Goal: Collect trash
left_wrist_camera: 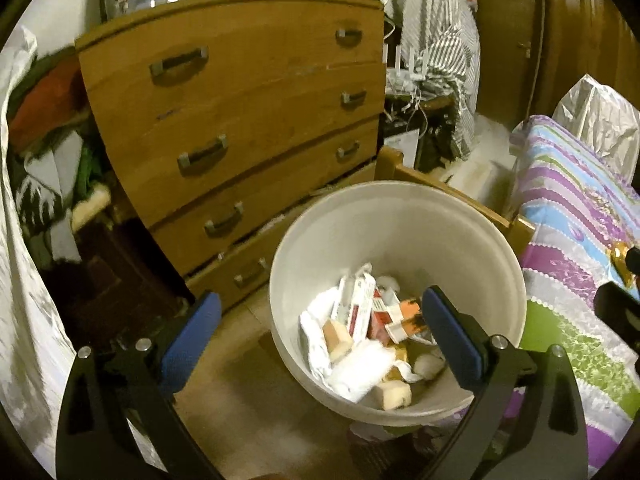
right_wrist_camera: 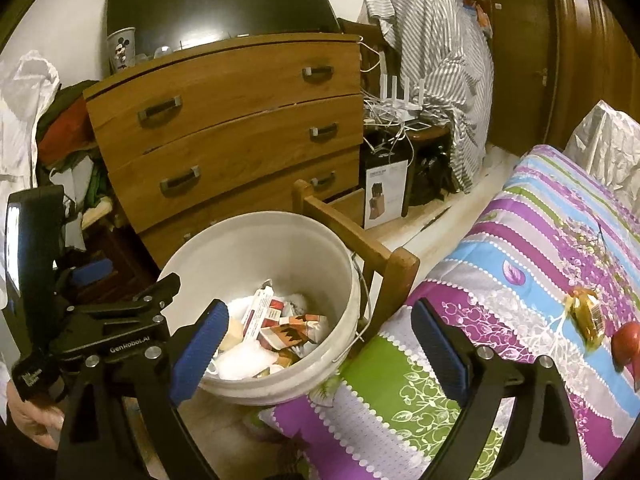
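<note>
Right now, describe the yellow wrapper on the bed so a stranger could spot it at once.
Start at the bed with the striped floral bedspread, right of the white bucket. Near its right edge lies the crinkled yellow wrapper. It sits just left of a round red item; its shiny, translucent golden look distinguishes it.

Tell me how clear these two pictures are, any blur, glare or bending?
Left wrist view: motion smear on the trash in the bucket and the white cloth at left; dresser edges bow from fisheye. Right wrist view: sharper, warm dim light, glare on the left tongs handle.
</note>
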A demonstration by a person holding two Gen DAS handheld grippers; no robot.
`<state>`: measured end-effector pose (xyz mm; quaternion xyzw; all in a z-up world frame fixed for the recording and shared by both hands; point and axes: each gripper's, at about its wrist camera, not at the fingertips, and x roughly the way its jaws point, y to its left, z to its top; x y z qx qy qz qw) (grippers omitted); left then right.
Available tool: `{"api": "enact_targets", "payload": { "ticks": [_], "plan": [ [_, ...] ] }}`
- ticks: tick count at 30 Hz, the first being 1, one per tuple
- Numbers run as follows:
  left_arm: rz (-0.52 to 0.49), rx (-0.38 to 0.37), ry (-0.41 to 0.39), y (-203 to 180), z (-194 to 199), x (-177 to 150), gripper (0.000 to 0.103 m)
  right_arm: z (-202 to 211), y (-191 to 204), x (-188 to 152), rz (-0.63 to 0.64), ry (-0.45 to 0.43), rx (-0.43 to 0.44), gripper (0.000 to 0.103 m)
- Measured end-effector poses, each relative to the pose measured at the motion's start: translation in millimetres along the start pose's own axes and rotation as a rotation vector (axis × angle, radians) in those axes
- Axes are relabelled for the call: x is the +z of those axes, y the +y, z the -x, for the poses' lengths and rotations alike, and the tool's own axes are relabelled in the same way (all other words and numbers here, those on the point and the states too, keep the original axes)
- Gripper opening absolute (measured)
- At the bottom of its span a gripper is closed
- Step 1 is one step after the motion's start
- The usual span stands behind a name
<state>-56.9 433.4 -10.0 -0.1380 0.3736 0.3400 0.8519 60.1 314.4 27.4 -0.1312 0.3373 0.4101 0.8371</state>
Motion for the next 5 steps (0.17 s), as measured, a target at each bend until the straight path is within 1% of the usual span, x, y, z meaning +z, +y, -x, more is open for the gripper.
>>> {"api": "enact_targets", "payload": {
  "ticks": [1,2,5],
  "plan": [
    [0.007,-0.017,0.015,1.1,-1.7,-0.4,0.097,-1.0,-0.8,-0.1,0.0,0.005,0.002,0.093],
    [0.008,-0.019,0.02,0.4,-3.0,-1.3,0.097,-2.0,-0.2,-0.6,-0.002,0.01,0.001,0.093],
    [-0.012,0.007,0.008,-4.3,-1.1,-4.6,0.097,-4.1,1.6,-0.8,-0.002,0.015,-0.003,0.093]
  ]
}}
